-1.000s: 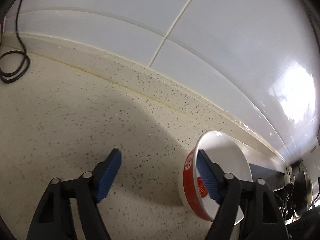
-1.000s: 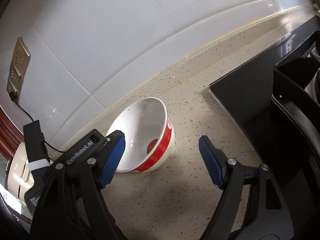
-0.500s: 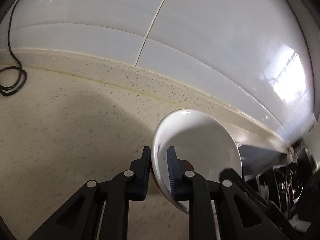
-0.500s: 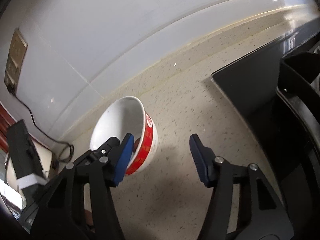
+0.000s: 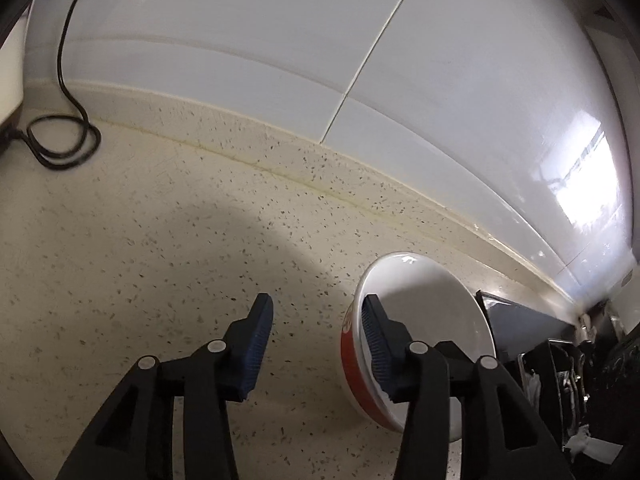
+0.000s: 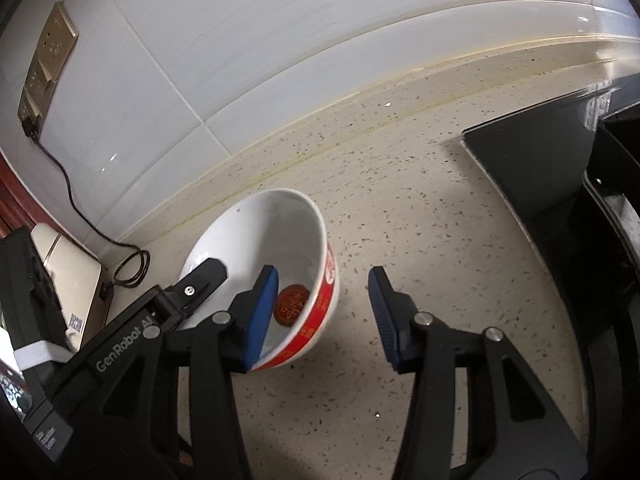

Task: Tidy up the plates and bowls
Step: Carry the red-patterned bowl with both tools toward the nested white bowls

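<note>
Left claw (image 5: 316, 320) standing spread and still widening, its blue pads apart over bare counter (image 5: 160, 240). The right-hand pad is lying against the bowl (image 5: 432, 320), reaching just over the rim into its inside; the left-hand pad is hanging clear over the speckled surface, so nothing is being pinched. The bowl, white inside with a red band outside, is sitting at lower right of the left wrist frame, appearing strongly tilted there, close to the back edge of the counter.

Right claw (image 6: 322, 280) also spread, its jaws narrowing, with only speckled counter (image 6: 420, 240) showing in the gap between the pads. Its left-hand pad is overlapping the bowl (image 6: 272, 232) at the near rim; whether it is touching the rim I cannot tell. In this view the bowl is sitting upright on the counter at lower centre-left, a red round mark (image 6: 292, 304) showing in its bottom. The black tip of the left claw (image 6: 204, 280) is reaching over the bowl's left rim.

Outward: a dark flat stove panel (image 6: 532, 160) is filling the right of the frame. White wall tiles (image 6: 280, 40) are running behind the counter. A gold wall socket (image 6: 46, 60) is sitting at upper left, a black cable (image 6: 68, 192) dropping from it to a coil near a cream appliance (image 6: 72, 276) at the left edge.
</note>
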Demonstrator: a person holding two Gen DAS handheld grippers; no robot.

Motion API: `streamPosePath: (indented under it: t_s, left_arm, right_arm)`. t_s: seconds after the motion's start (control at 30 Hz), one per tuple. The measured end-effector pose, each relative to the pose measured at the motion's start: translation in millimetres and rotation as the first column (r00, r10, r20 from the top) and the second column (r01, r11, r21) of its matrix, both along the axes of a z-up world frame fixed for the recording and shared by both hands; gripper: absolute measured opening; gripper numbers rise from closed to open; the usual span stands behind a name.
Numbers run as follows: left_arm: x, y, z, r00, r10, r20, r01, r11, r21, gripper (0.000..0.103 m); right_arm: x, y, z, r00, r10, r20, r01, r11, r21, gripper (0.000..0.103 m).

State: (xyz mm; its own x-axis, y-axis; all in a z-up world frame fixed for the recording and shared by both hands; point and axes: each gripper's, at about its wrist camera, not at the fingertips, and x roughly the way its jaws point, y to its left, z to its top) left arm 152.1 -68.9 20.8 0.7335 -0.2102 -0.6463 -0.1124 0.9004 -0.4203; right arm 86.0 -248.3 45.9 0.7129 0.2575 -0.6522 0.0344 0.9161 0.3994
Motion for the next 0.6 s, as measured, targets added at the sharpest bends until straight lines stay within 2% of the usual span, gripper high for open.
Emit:
streamPosePath:
  t_s: [0.03,0.07,0.1,0.13,0.2,0.23,0.37,0.6]
  left_arm:
    - [4,-3,-4,1.0,-0.005,-0.005,0.005,1.0,0.001,0.047]
    - [4,-5,-4,1.0,-0.016,-0.009,0.016,1.0,0.009,0.046]
    - [3,-8,-4,1.0,-0.028,-0.007,0.028,0.999,0.019,0.04]
    - [5,-10,-7,0.999,-0.041,-0.004,0.041,0.999,0.022,0.028]
    - [3,-17,-5,0.997,-0.072,0.006,0.072,0.997,0.038,0.015]
    - [1,-21,-2,0.997,-0.08,0.015,0.079,0.995,0.059,0.012]
    - [-6,-21,0,0.998,-0.063,0.018,0.062,0.995,0.084,0.012]
    - [-34,-9,13,0.999,-0.011,0.032,0.007,0.994,0.11,0.012]
  right_arm:
    - [0,0,0,1.0,0.009,0.002,-0.009,1.0,0.003,0.046]
    - [0,1,0,1.0,0.019,0.002,-0.019,1.0,0.007,0.038]
    - [-1,2,1,0.999,0.034,0.0,-0.034,0.999,0.013,0.036]
    - [-3,4,3,1.0,0.028,0.002,-0.028,1.0,-0.002,0.032]
    - [-6,7,5,1.0,0.023,0.003,-0.023,0.999,-0.03,0.028]
    - [-7,7,5,1.0,0.021,0.002,-0.021,0.999,-0.033,0.026]
    - [-9,8,5,1.0,0.017,-0.017,-0.018,0.999,-0.043,0.02]
    - [-20,22,13,0.996,0.085,-0.014,-0.086,0.995,-0.057,0.018]
